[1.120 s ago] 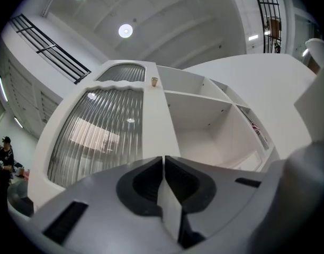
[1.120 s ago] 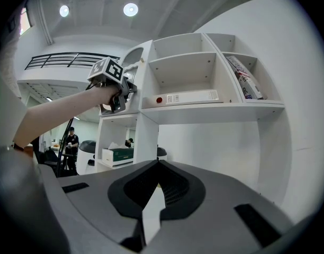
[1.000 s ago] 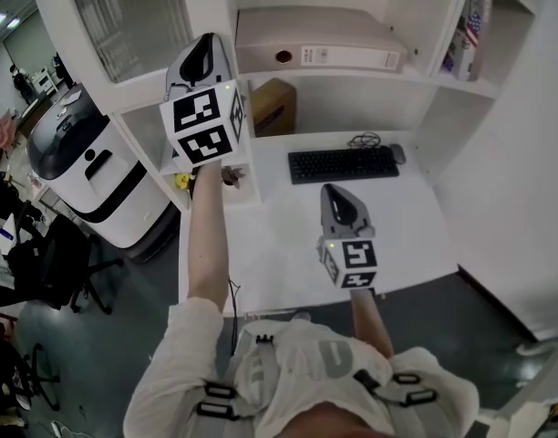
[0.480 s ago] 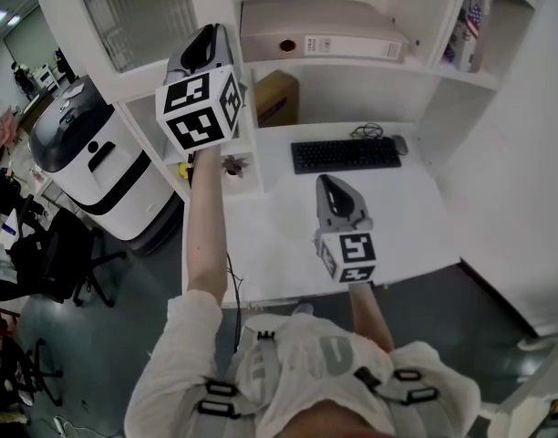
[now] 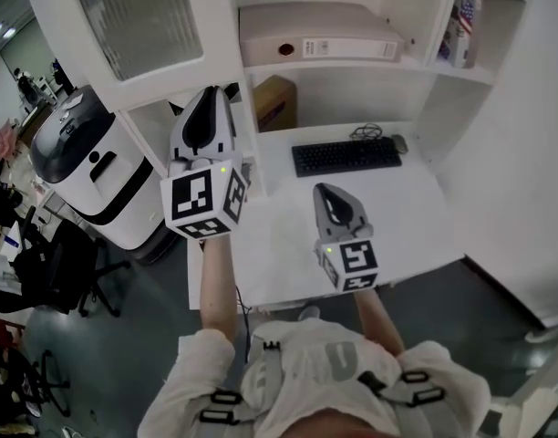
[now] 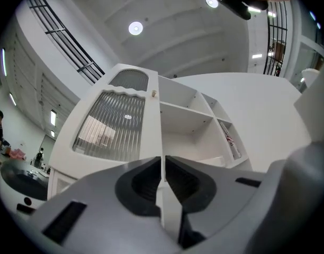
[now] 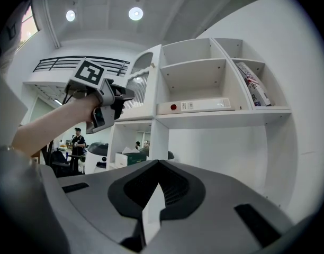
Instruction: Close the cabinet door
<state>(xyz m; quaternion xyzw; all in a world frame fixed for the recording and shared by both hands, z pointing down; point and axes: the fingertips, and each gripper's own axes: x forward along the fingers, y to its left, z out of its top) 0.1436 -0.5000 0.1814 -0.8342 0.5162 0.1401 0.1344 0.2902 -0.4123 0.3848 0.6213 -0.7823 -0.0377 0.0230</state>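
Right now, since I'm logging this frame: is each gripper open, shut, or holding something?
Left gripper: shut, holding nothing.
Right gripper: shut, holding nothing.

This is looking like an office: a black keyboard (image 5: 344,156) and a mouse (image 5: 399,143) are lying on a white desk (image 5: 288,235), a ring binder (image 5: 320,30) and books (image 5: 459,26) are sitting on shelves (image 5: 370,69), and black office chairs (image 5: 46,267) are standing nearby.

Open cabinet door (image 5: 142,26) juts out; desk (image 5: 279,235) before keyboard (image 5: 345,156) lies bare.
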